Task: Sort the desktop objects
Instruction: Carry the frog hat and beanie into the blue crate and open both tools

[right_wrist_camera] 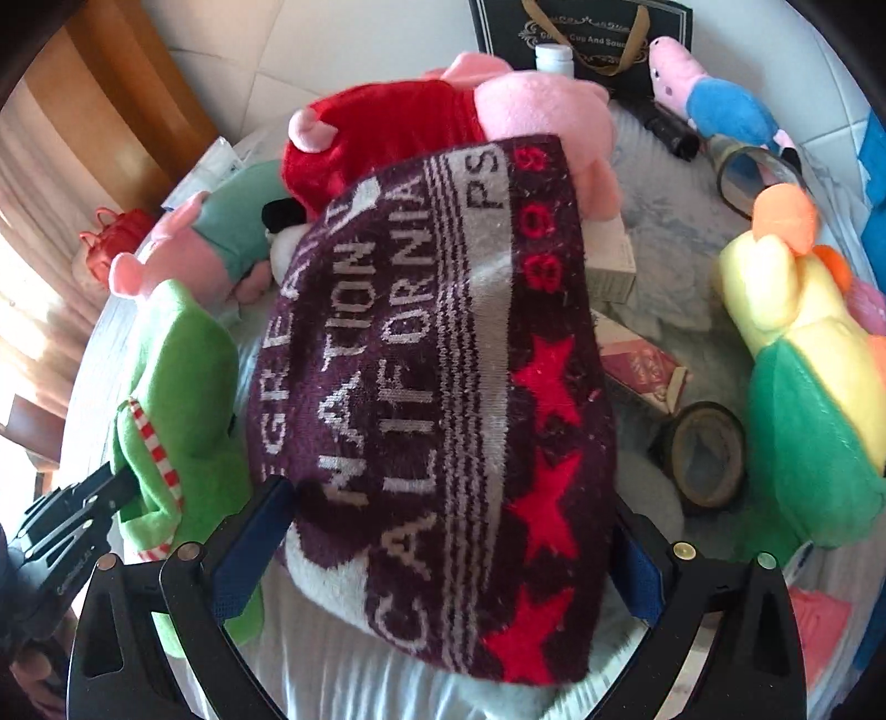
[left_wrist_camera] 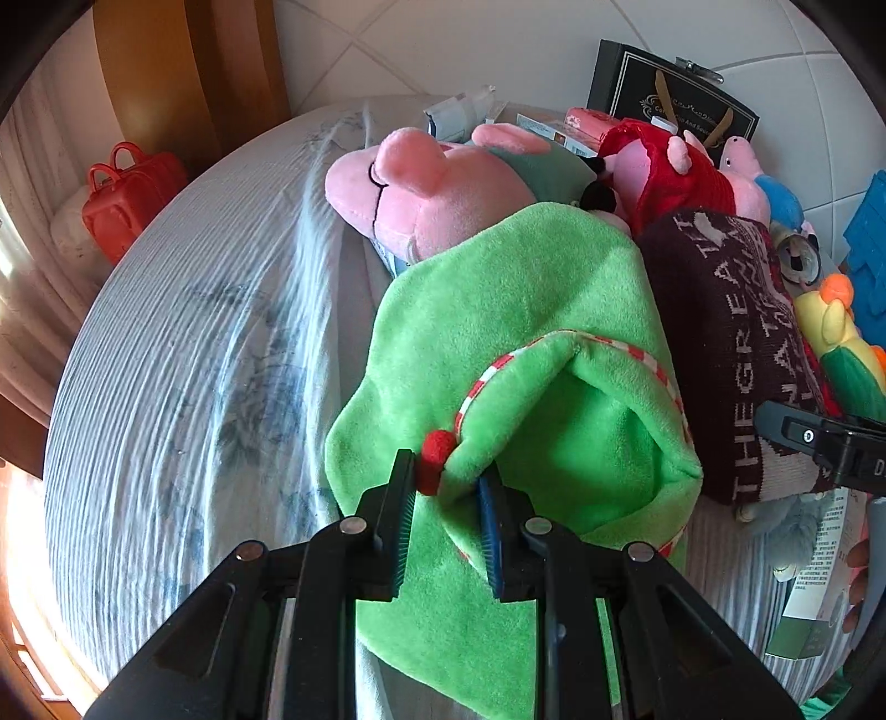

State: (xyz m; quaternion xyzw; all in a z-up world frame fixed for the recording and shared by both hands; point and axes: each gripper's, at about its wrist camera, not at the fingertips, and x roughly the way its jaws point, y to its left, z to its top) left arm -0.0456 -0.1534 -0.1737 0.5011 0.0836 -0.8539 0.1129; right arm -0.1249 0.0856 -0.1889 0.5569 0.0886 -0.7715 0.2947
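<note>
Far left, a small red plastic handbag (left_wrist_camera: 130, 194) sits off the edge of the round worktop (left_wrist_camera: 183, 354), which carries a blue-grey striped floral cloth. Left claw (left_wrist_camera: 447, 512) is clenched on the rim of a bright green plush hat with red-white checked trim and a red pompom (left_wrist_camera: 498, 310); one finger (left_wrist_camera: 396, 515) sits outside the rim by the pompom, the other inside the opening. The green hat lies near the middle-left of the worktop, its far end touching a large pink plush pig in a teal shirt (left_wrist_camera: 443, 194). Behind the pig, a white bottle and flat boxes, hard to read. Just right of the green hat, touching it, lies a dark maroon knitted beanie with white lettering and red stars (right_wrist_camera: 443, 387). Right claw (right_wrist_camera: 448, 548) straddles the beanie's near part, jaws wide, blue pads (right_wrist_camera: 249, 548) against both sides; grasping the beanie, though how tight I cannot tell. Beyond the beanie, a pink plush pig in a red dress (right_wrist_camera: 398, 127). Far back, a black gift bag with gold handles (right_wrist_camera: 587, 39) stands upright, a small pink plush pig in blue (right_wrist_camera: 714, 99) leaning near it. Right of the beanie: a white carton (right_wrist_camera: 612, 266), a pink patterned box (right_wrist_camera: 642, 371), a dark tape roll (right_wrist_camera: 706, 454). Far right, a yellow-green-orange plush parrot (right_wrist_camera: 808, 360).
</note>
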